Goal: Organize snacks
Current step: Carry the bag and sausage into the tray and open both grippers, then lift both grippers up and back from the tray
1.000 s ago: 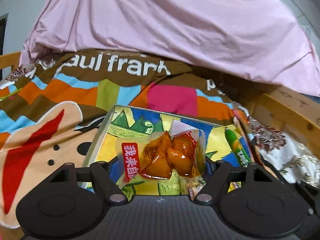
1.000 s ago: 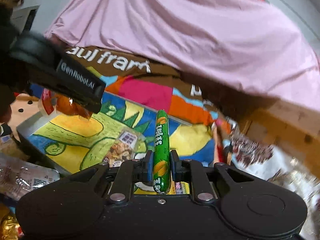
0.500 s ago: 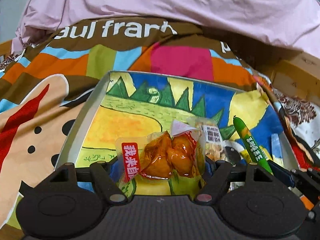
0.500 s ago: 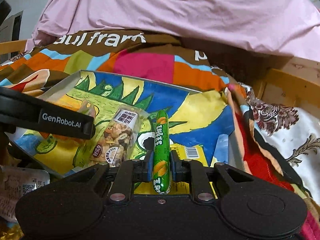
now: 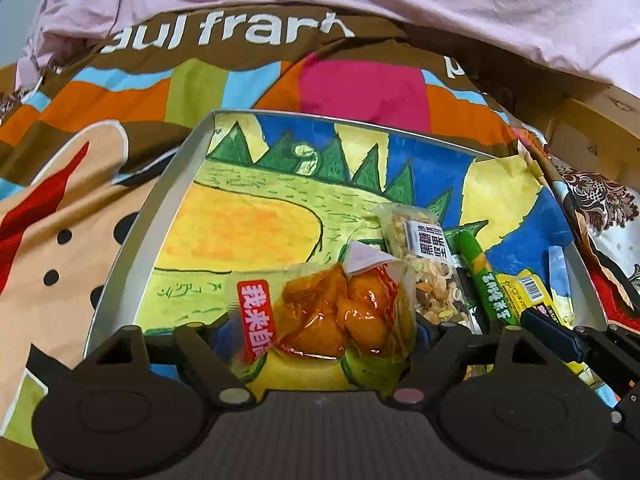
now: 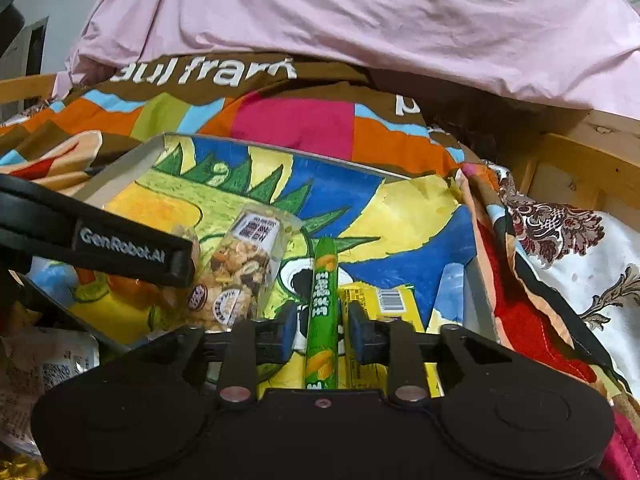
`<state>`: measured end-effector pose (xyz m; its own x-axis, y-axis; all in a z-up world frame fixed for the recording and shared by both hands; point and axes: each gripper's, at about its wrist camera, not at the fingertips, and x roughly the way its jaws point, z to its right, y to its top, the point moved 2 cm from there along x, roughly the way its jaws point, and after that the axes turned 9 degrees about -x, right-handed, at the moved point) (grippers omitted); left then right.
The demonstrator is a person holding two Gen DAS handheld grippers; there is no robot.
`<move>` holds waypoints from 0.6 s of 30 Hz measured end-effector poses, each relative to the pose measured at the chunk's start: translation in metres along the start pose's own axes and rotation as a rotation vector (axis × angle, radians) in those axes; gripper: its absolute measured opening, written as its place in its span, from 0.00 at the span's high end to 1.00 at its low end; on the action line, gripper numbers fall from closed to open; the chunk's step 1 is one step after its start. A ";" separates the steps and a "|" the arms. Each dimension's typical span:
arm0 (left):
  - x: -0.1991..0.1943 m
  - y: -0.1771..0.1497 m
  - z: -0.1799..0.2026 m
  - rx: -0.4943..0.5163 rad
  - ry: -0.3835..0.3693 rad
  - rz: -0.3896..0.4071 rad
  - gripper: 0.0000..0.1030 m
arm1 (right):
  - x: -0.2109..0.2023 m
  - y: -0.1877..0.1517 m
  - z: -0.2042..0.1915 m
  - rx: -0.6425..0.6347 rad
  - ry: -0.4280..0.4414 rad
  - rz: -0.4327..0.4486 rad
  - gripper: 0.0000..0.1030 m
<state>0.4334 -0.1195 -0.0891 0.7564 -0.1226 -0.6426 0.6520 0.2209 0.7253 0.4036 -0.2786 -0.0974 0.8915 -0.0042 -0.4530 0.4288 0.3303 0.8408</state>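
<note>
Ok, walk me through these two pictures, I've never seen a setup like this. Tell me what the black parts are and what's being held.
No robot here: a person holds handheld tongs in each hand, each carrying a fisheye camera looking along its two fingers. One picture comes from each. The left tongs grip a clear packet of orange snack pieces. The right tongs have a green corn sausage stick between their fingers. Below is a tray with a dinosaur drawing, holding a nut bar and a yellow packet.

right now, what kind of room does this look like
Probably a bedroom, with the work done on a bed: a rumpled pink sheet lies over a patchwork quilt, a wooden frame runs along the side, and the snack tray sits on the bedding.
</note>
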 end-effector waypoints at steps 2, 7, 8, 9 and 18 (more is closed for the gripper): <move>-0.003 0.000 -0.003 -0.021 -0.009 0.006 0.17 | -0.006 0.001 0.002 0.016 -0.004 0.015 0.63; -0.020 0.006 -0.011 -0.075 -0.053 0.033 0.10 | -0.029 0.005 0.008 0.049 -0.018 0.064 0.46; -0.025 0.008 -0.013 -0.085 -0.059 0.048 0.09 | -0.036 0.006 0.010 0.056 -0.022 0.077 0.42; -0.032 0.009 -0.014 -0.095 -0.063 0.065 0.07 | -0.043 0.008 0.012 0.064 -0.026 0.090 0.40; -0.106 0.018 -0.031 -0.153 -0.095 0.212 0.01 | -0.130 0.025 0.026 0.091 -0.067 0.250 0.15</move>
<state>0.3633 -0.0728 -0.0151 0.8815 -0.1467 -0.4489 0.4683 0.3940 0.7909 0.3021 -0.2948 -0.0095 0.9777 0.0039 -0.2100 0.2028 0.2423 0.9488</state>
